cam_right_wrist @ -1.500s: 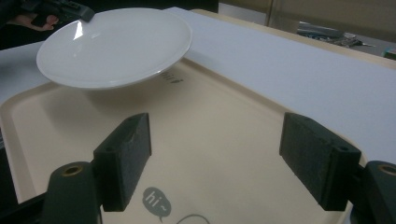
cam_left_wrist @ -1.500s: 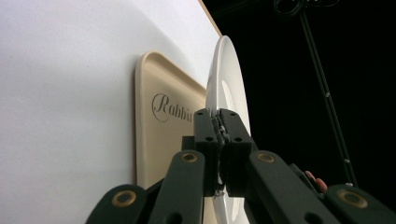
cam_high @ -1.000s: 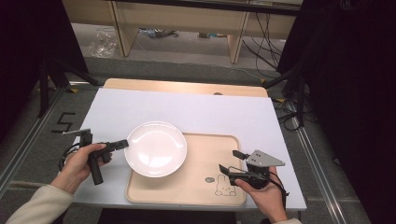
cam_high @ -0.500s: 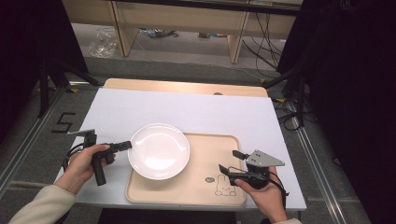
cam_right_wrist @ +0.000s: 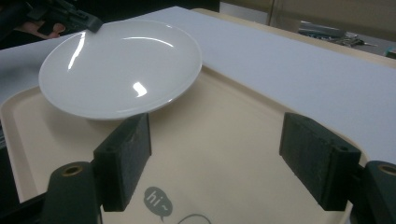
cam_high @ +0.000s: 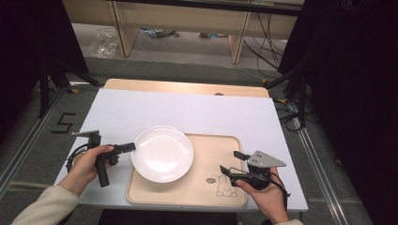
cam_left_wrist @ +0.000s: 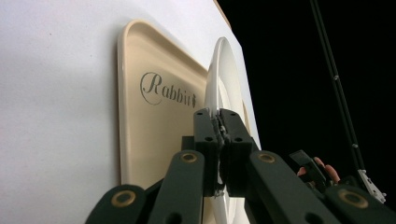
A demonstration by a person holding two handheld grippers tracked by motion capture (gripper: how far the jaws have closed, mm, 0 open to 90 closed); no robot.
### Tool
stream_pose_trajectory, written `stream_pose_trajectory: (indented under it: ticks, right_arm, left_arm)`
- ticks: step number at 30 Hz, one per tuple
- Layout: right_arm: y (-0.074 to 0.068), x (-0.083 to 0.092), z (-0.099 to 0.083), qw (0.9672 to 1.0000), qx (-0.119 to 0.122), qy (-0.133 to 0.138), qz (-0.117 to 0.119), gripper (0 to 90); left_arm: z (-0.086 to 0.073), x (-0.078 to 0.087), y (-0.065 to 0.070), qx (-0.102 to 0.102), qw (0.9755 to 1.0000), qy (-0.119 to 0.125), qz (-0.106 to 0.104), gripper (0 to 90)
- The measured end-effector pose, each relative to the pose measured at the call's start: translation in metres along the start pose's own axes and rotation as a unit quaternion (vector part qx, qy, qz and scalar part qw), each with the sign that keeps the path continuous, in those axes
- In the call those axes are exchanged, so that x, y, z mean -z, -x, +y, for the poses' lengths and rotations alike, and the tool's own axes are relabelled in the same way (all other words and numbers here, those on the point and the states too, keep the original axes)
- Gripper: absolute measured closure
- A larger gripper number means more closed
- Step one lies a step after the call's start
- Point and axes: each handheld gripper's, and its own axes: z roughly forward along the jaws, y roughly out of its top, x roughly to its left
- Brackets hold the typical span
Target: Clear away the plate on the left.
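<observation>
Glossy white ceramic plate, round and shallow w/ a smooth upturned rim, is what I've got pinched in my left gripper: its matte black fingers are clamped together on the plate's left edge, seen edge-on in the left gripper view. Plate sits over the left half of the tray, lifted a bit at that side, its left rim overhanging the tray edge toward the white counter.

Tray is pale beige plastic, rectangular w/ rounded corners and a low raised lip, satin finish. Printed on it: script "Rabbit" lettering, a line-drawn bunny and a grey "hi~" speech bubble.

My right gripper hovers over the tray's right front part, near the bunny, fingers spread wide apart w/ nothing between them; pads look like coarse dark foam or rubber blocks. Grey three-cornered plate on top of it.

Counter surface is flat matte white sheet; a light wood strip shows along its far edge.
</observation>
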Motion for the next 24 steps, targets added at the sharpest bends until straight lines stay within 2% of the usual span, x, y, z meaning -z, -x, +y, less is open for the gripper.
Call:
stream_pose_trajectory:
  ticks: [15,24]
  right_arm:
    - [0.0,0.0,0.0,1.0,0.002,0.0,-0.001,26.0]
    - [0.0,0.0,0.0,1.0,0.0,0.0,0.0,26.0]
  left_arm:
    - [-0.005,-0.012,0.003,-0.005,0.9999,-0.011,0.002,86.2]
    - [-0.009,-0.02,0.005,-0.007,0.9996,-0.026,0.006,85.9]
